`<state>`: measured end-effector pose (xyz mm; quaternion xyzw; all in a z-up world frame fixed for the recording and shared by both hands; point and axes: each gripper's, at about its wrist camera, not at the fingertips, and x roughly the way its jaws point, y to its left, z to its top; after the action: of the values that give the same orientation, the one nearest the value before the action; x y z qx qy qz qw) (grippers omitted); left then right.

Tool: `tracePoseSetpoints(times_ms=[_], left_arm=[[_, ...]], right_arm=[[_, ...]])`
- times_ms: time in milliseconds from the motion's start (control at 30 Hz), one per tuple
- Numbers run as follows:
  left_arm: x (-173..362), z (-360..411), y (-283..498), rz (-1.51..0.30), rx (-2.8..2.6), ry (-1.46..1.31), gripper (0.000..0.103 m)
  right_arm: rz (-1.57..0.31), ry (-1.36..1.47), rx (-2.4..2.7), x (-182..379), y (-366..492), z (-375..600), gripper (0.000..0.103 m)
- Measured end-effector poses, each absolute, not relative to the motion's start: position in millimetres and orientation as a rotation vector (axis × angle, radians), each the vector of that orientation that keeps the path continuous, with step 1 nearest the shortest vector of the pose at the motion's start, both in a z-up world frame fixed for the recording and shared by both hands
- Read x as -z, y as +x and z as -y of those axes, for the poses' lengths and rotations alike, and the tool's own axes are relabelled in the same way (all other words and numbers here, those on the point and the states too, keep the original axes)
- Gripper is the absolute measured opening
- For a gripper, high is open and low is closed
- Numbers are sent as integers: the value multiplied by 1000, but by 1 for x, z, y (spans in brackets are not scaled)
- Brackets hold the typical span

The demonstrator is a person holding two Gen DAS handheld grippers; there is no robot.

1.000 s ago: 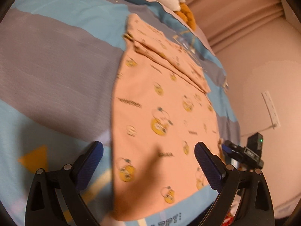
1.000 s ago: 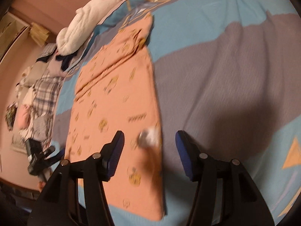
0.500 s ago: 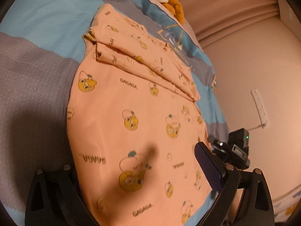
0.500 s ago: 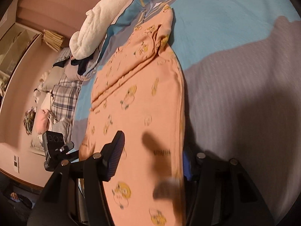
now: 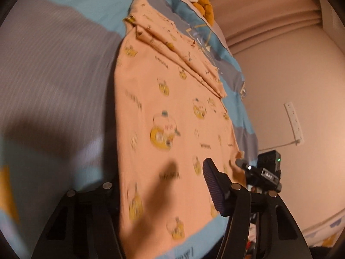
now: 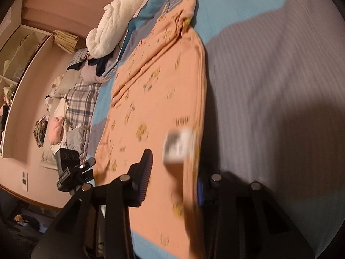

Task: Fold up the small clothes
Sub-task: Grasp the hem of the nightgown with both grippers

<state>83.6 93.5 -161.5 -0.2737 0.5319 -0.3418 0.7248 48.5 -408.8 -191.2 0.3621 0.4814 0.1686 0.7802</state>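
A peach garment (image 5: 172, 112) printed with yellow cartoon faces lies spread on the bed, its far part folded over; it also shows in the right wrist view (image 6: 159, 99). My left gripper (image 5: 159, 192) straddles the garment's near left edge, jaws apart; the left finger is hidden under the cloth and the right finger (image 5: 213, 185) sits above it. My right gripper (image 6: 172, 185) straddles the garment's near right edge, where a raised strip carries a white label (image 6: 179, 144). The frames are blurred, so the grip is unclear.
The bedspread (image 5: 54, 64) is blue and grey with yellow triangles. A white plush pillow (image 6: 114, 19) and a pile of clothes (image 6: 71, 108) lie at the far left. A black camera on a stand (image 5: 265, 170) stands beside the bed by the wall.
Both grippers dropped onto the garment's near side edges, then drew back a little. The right edge of the cloth with its white label now stands raised between the right fingers.
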Motion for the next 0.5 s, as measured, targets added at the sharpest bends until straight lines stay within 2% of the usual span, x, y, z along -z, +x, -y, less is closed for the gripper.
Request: tracePoseSetpoints(times_ms=[67, 167, 267, 333, 400, 500], left_arm=[[161, -95, 73, -1175, 747, -597, 60], [161, -97, 62, -1186, 728, -599, 52], [166, -103, 59, -1192, 696, -637, 37], [173, -109, 62, -1209, 662, -683, 20], [180, -117, 64, -1229, 621, -740, 11], [182, -119, 62, -1224, 599, -753, 8]], right_arm=[[-1054, 784, -376, 192, 34, 405, 33], [-1069, 796, -386, 193, 19, 399, 32], [-1078, 798, -391, 194, 6, 394, 29], [-1078, 798, -385, 196, 2, 393, 25], [-1079, 806, -369, 198, 2, 394, 17], [-1093, 813, -347, 200, 1, 397, 5]])
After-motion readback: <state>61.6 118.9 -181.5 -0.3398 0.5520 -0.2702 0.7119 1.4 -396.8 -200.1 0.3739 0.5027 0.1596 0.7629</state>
